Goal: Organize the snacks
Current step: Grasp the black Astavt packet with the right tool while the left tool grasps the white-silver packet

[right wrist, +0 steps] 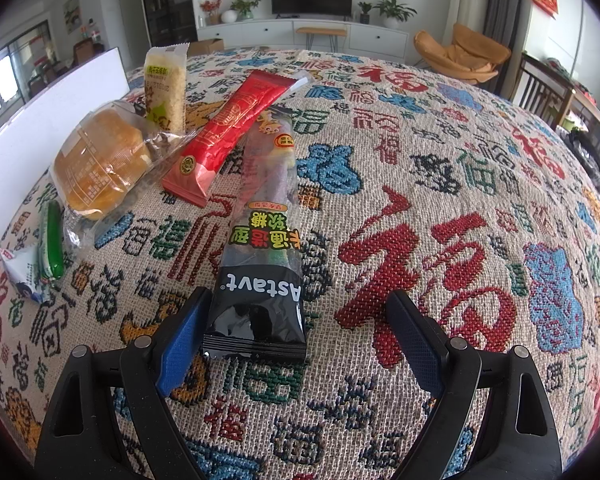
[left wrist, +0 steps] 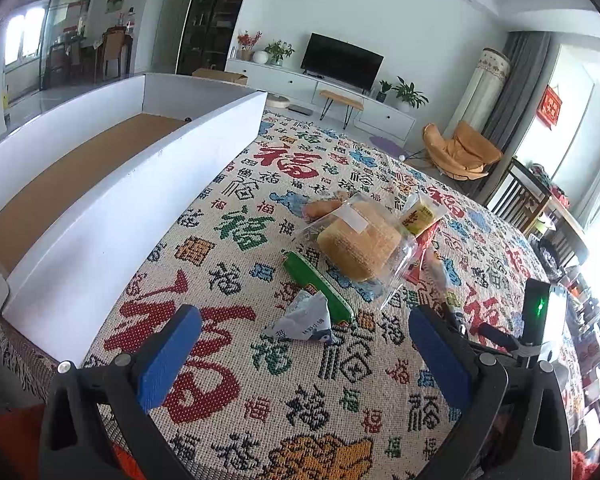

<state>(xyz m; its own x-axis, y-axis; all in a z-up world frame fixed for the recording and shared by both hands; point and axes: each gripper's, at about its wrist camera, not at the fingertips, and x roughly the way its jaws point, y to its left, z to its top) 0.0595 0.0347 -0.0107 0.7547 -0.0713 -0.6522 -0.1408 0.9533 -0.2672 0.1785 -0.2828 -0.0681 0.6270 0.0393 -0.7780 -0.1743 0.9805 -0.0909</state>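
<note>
In the left wrist view the left gripper (left wrist: 304, 356) sits at the bottom of the frame with its jaws spread wide and nothing between them, above the patterned cloth (left wrist: 260, 400) that covers the counter. Just ahead, at frame centre, lie a small white triangular packet (left wrist: 304, 318) touching a green stick snack (left wrist: 318, 286), and beyond them a bun in clear wrap (left wrist: 360, 246). An open white box (left wrist: 112, 216) with a brown floor fills the upper left. In the right wrist view the right gripper (right wrist: 296, 330) also has its jaws spread; the black end of a long candy packet (right wrist: 260, 280) lies between them, against the left one. A red packet (right wrist: 230, 132) and a yellow bar (right wrist: 166, 88) lie further up, left of centre.
</note>
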